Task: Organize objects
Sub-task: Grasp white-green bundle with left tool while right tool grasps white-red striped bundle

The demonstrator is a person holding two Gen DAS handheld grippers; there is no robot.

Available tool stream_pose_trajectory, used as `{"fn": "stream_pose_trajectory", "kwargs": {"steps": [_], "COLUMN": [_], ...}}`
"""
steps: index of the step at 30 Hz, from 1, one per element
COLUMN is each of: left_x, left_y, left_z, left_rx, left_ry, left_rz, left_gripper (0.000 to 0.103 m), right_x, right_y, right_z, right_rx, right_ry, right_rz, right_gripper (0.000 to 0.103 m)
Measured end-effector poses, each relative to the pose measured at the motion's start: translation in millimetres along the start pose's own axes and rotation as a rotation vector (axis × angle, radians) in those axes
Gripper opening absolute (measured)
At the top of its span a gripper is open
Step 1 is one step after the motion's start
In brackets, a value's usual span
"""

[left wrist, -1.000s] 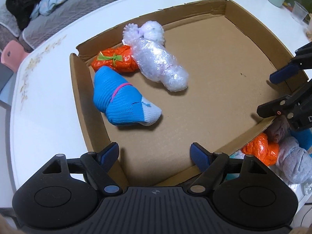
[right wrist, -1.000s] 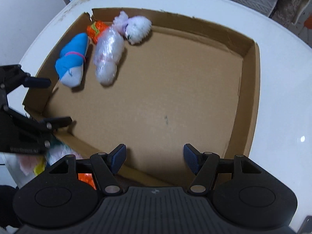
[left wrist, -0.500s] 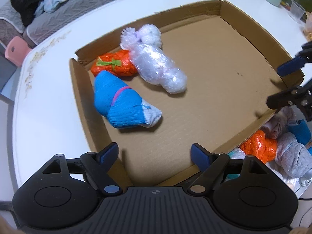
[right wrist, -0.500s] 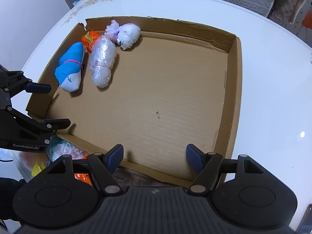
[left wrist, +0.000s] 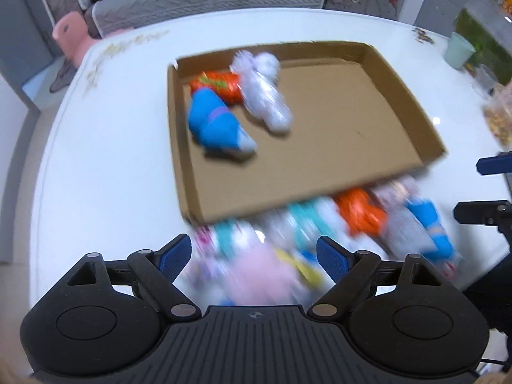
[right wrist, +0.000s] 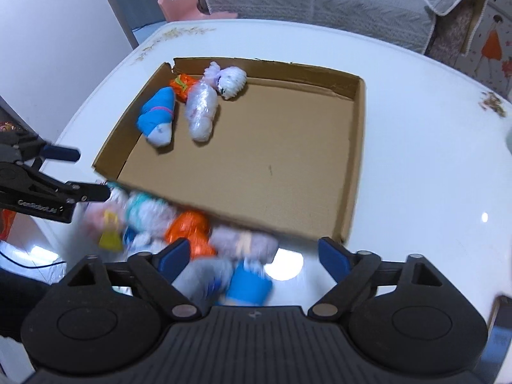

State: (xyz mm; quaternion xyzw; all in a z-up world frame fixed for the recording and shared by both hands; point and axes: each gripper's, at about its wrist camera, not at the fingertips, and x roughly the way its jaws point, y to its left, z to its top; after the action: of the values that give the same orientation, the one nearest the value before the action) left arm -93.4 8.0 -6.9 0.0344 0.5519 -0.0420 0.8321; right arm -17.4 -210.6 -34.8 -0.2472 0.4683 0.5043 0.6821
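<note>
A shallow cardboard box [left wrist: 336, 134] [right wrist: 272, 147] lies on the white table. In its far left corner sit a blue sock bundle [left wrist: 214, 124] [right wrist: 158, 115], an orange bundle [left wrist: 220, 84], a clear-wrapped bundle [left wrist: 265, 102] and a white fluffy bundle [left wrist: 259, 64]. A blurred pile of bundles lies outside the near wall, among them an orange one [left wrist: 361, 214] [right wrist: 188, 227] and a pink one [left wrist: 262, 275]. My left gripper [left wrist: 252, 252] [right wrist: 83, 172] hangs above the pile's left part, jaws opening, nothing gripped. My right gripper [right wrist: 252, 252] [left wrist: 480, 188] hangs above its right part, jaws opening, holding nothing.
The round white table [left wrist: 105, 147] ends close behind the pile. A mint cup [left wrist: 459, 51] and a snack bag [left wrist: 499, 118] stand at the far right. Beyond the table are a grey sofa [right wrist: 320, 3] and a pink stool [left wrist: 68, 35].
Both grippers have drawn back and risen from over the box floor, so the pile outside the near wall now shows under them. The right jaws have spread wider.
</note>
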Motion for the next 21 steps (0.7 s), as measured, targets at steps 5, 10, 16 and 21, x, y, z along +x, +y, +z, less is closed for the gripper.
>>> {"fn": "stream_pose_trajectory", "kwargs": {"steps": [5,10,16,21], "left_x": [-11.1,5.5,29.9,37.6], "left_y": [-22.2,-38.9,-45.9,-45.8], "left_z": [-47.7,-71.1,-80.9,-83.8], "left_rx": [-0.030,-0.022,0.008,0.010], "left_ry": [0.019,0.025,0.042,0.033], "left_rz": [-0.017,0.017,0.045,0.045], "left_gripper": [0.090,0.091,0.088,0.086], "right_x": [-10.6,3.8,12.9,20.8], "right_y": [15.5,23.5,15.1,19.3], "right_z": [-47.7,-80.5,-88.1,-90.9], "right_rx": [0.042,0.077,0.122,0.115], "right_ry": [0.007,0.047,0.061,0.087], "right_rz": [-0.028,-0.043,-0.074,-0.084], "right_gripper": [0.092,0.091,0.091,0.090]}}
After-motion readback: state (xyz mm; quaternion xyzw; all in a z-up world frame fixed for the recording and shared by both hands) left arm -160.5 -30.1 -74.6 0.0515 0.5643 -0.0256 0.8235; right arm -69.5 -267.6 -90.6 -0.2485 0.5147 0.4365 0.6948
